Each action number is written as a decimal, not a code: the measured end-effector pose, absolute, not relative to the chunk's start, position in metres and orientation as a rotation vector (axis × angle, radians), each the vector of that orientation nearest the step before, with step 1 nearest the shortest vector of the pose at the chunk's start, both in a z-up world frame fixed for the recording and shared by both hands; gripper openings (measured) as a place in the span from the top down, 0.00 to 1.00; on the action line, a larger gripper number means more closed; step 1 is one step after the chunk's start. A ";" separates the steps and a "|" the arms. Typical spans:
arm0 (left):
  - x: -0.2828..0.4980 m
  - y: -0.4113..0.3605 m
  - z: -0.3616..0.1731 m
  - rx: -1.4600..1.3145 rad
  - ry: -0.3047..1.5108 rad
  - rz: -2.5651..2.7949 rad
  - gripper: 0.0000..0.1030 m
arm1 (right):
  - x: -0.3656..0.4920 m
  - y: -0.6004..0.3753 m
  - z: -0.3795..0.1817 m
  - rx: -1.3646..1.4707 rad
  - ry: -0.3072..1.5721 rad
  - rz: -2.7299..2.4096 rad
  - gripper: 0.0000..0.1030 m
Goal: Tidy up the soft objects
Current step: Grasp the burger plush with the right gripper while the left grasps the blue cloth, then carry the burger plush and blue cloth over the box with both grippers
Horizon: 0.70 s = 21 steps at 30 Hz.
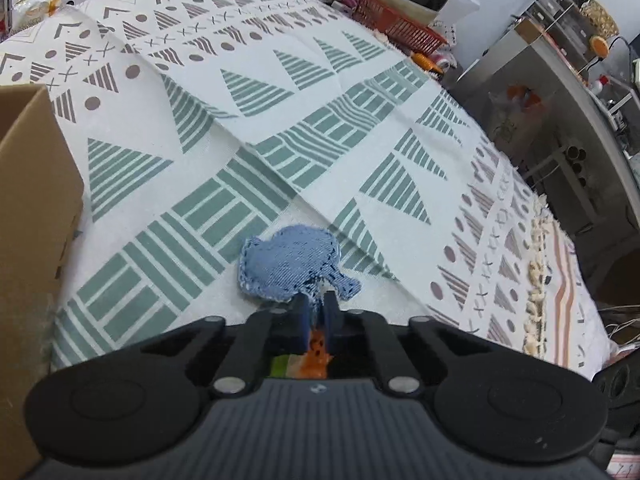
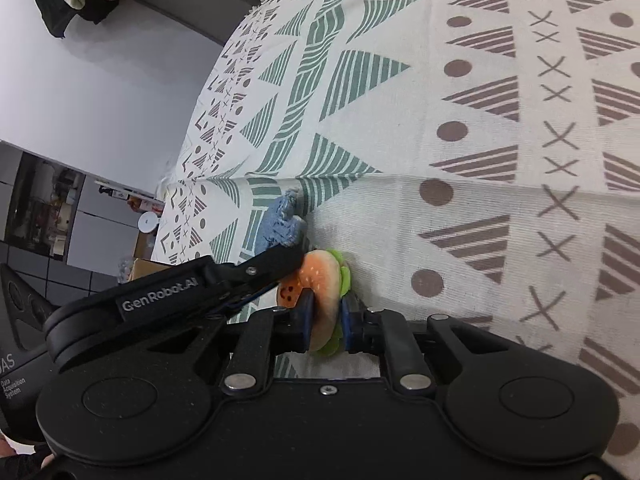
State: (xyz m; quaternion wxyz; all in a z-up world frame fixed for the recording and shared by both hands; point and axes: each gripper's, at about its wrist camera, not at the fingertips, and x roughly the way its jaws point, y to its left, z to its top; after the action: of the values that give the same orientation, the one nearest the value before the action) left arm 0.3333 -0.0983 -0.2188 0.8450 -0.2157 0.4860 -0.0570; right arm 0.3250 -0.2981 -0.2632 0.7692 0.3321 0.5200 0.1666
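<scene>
A blue denim fish-shaped soft toy (image 1: 288, 266) lies on the patterned tablecloth (image 1: 280, 120). My left gripper (image 1: 315, 305) is shut on the toy's near edge by the tail. In the right wrist view the same denim toy (image 2: 278, 222) sits just past the left gripper's tip (image 2: 297, 250). My right gripper (image 2: 326, 309) is shut on a plush burger (image 2: 320, 276) with an orange bun and green lettuce, held on edge just above the cloth. A bit of the burger's orange (image 1: 318, 354) shows under the left fingers.
A cardboard box (image 1: 28, 200) stands at the left edge of the table. A red basket (image 1: 396, 20) and clutter line the far edge. Metal shelving (image 1: 540, 92) stands beyond the right edge. The cloth has raised folds (image 2: 400, 178).
</scene>
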 end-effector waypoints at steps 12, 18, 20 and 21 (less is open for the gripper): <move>0.317 -0.092 -0.198 -0.463 0.965 -0.127 1.00 | 0.308 -0.308 -0.248 0.721 1.087 0.296 0.86; 0.305 -0.093 -0.192 -0.448 0.965 -0.139 1.00 | 0.301 -0.313 -0.241 0.709 1.055 0.256 0.86; 0.301 -0.093 -0.188 -0.434 0.956 -0.148 1.00 | 0.298 -0.315 -0.236 0.704 1.037 0.247 0.86; 0.299 -0.093 -0.185 -0.426 0.951 -0.152 1.00 | 0.297 -0.315 -0.234 0.703 1.031 0.243 0.86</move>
State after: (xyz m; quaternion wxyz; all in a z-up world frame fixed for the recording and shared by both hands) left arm 0.2993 -0.0931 -0.1850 0.8646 -0.2033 0.4538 -0.0724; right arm 0.2968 -0.3151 -0.2338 0.8046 0.3284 0.4816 0.1133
